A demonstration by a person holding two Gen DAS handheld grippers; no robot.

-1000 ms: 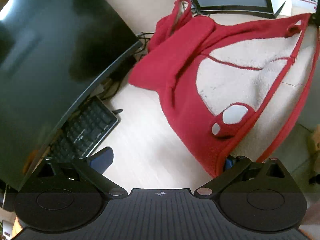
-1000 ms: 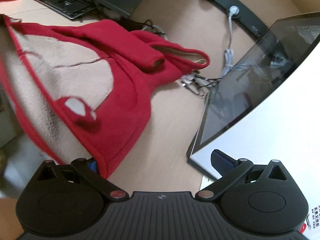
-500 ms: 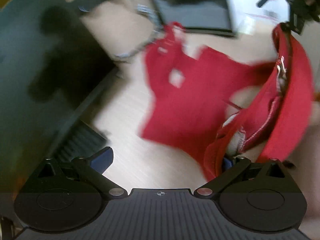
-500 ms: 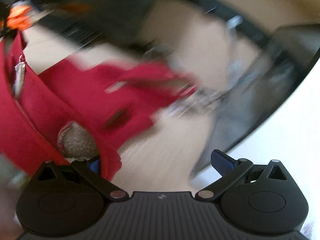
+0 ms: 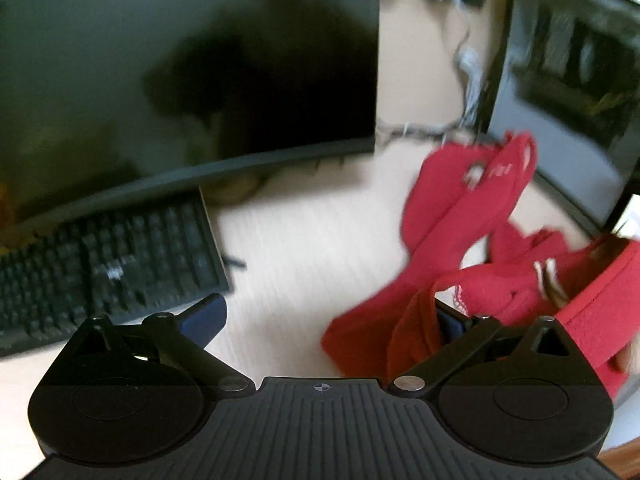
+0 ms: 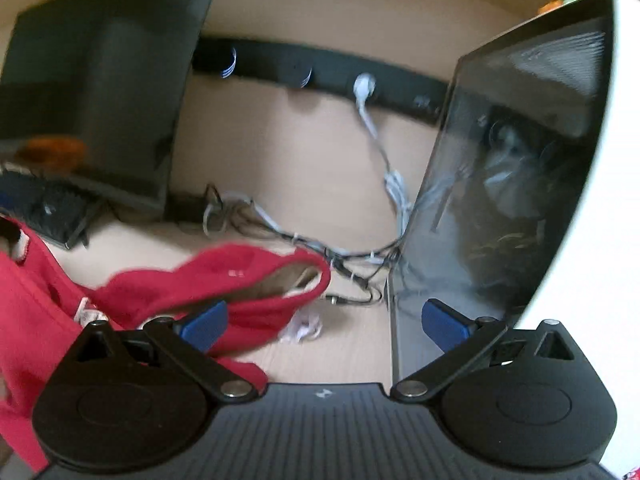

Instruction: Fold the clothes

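Red fleece garment (image 5: 460,240): bunched on the light wooden desk (image 5: 304,248), right of the black keyboard (image 5: 104,256), near the dark monitor (image 5: 180,60).
Left gripper (image 5: 326,316): fingers spread wide, the right one draped with fleece.
Right gripper (image 6: 324,322): fingers wide apart, garment beside the left one; cables (image 6: 288,232) beyond.
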